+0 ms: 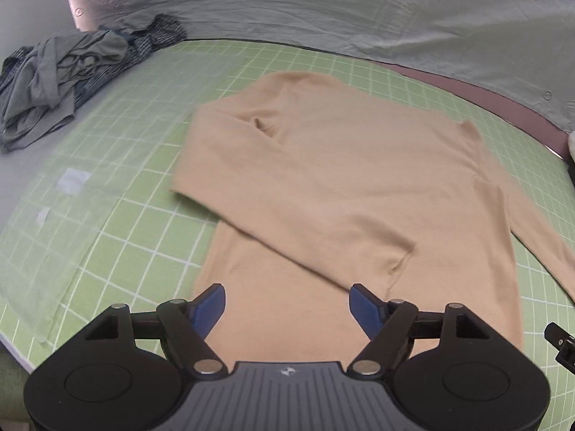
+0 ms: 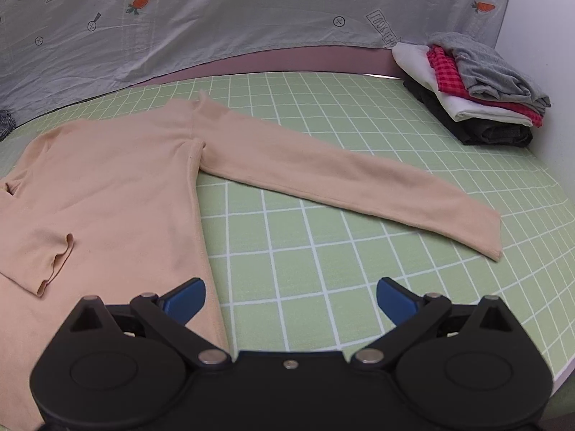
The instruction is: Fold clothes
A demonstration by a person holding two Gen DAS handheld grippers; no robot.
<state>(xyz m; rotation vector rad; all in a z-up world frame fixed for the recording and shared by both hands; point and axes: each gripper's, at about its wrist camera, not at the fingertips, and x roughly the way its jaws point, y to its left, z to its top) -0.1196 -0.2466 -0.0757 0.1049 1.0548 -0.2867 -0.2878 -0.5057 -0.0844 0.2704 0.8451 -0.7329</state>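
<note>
"LOOK HERE" sheet (image 2: pixel 251 10), beige sweater (image 2: pixel 107 165)

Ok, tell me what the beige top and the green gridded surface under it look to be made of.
Beige top: looks like a thin, soft knit, matte, lying limp with gentle creases and a curled cuff; the fibre cannot be told. Green gridded surface: looks like a smooth, flat mat with printed white lines, faintly sheeny; possibly plastic or rubber, though a printed cloth cannot be ruled out.
</note>
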